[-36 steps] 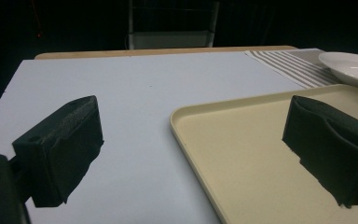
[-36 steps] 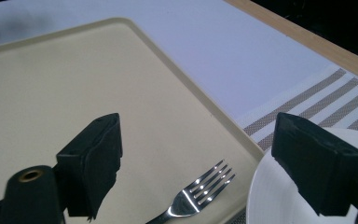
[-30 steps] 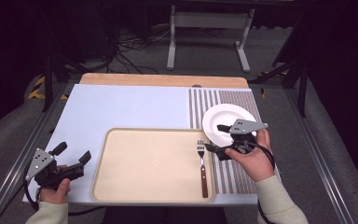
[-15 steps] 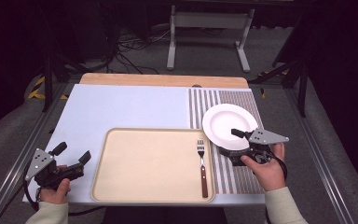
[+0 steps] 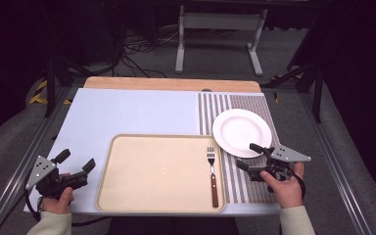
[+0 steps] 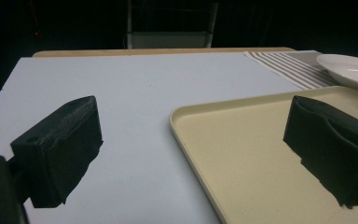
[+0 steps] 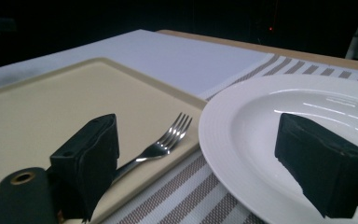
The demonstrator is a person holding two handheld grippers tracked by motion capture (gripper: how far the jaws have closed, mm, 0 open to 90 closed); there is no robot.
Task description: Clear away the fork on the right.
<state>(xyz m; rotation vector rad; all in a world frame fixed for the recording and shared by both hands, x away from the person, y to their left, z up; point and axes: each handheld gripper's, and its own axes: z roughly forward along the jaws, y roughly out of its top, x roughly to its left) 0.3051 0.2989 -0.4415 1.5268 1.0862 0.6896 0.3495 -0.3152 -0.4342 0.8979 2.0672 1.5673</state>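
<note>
Claws both gape empty: right claw (image 5: pixel 249 156) has drawn back near the counter's right edge off the white plate (image 5: pixel 241 132), apparently just released; left claw (image 5: pixel 75 162) idles beside the tray (image 5: pixel 152 171) holding the fork (image 5: pixel 212 174).

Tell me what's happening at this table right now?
A person sits at a table with a hand-held gripper in each hand, neither gripping anything. The left hand-held gripper rests open just left of a beige tray. The right hand-held gripper is open beside the near edge of a white plate on a striped placemat. A fork lies along the tray's right side, untouched.
</note>
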